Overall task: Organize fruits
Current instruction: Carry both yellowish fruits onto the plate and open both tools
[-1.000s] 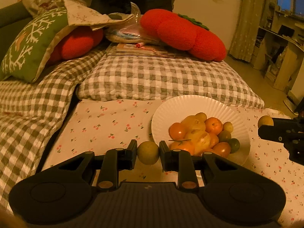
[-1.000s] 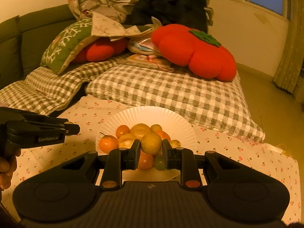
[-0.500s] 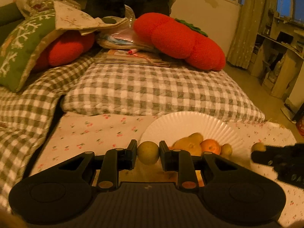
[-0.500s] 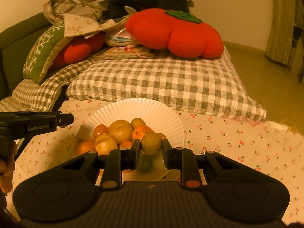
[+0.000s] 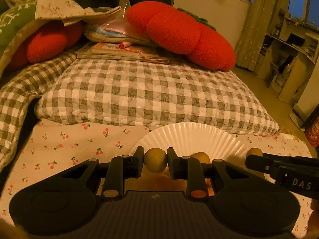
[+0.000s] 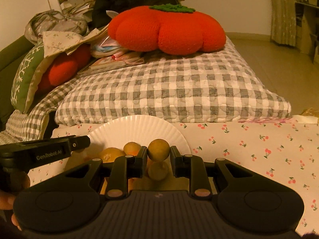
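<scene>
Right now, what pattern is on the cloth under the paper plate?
Small red cherries on the pale cloth, clearest in the right wrist view.

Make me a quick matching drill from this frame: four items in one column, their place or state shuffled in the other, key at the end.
Items
1. left gripper
2. paper plate
3. tomato-shaped cushion
4. green snowflake pillow

Place or state
A. on the cherry-print cloth, holding a pile of fruit
B. leaning at the far left
C. shut on a small yellow-green fruit
D. lying on top of the checked quilt

Pairs: 1-C, 2-A, 3-D, 4-B
</scene>
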Demonstrator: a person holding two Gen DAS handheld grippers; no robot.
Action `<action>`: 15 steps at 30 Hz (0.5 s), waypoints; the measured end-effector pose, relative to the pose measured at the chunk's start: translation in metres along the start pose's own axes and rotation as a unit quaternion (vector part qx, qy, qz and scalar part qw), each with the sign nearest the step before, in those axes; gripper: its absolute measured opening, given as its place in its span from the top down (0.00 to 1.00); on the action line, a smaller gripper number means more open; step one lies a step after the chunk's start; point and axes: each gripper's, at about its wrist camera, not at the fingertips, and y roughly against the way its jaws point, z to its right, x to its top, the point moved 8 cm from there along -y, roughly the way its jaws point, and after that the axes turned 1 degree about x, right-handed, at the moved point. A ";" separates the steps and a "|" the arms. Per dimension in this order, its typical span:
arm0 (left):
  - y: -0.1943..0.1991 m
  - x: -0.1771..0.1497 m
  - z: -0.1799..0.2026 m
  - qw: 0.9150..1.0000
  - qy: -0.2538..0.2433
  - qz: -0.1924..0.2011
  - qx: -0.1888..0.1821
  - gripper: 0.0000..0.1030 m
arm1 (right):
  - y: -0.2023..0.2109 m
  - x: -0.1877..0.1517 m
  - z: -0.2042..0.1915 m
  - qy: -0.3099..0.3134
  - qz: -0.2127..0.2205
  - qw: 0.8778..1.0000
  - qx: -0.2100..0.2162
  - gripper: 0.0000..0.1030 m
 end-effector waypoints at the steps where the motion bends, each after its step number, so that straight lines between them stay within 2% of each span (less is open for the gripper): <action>1: -0.001 0.000 0.000 1.000 0.002 -0.001 -0.003 0.89 | -0.002 0.000 -0.001 0.000 0.000 1.000 0.000 0.79; 8: -0.010 -0.005 0.001 1.000 -0.006 -0.012 -0.004 0.88 | -0.017 -0.007 -0.009 0.016 -0.007 1.000 -0.008 0.79; 15: -0.005 -0.004 0.000 1.000 -0.006 -0.012 -0.006 0.85 | -0.014 -0.007 -0.011 0.010 0.001 1.000 -0.008 0.73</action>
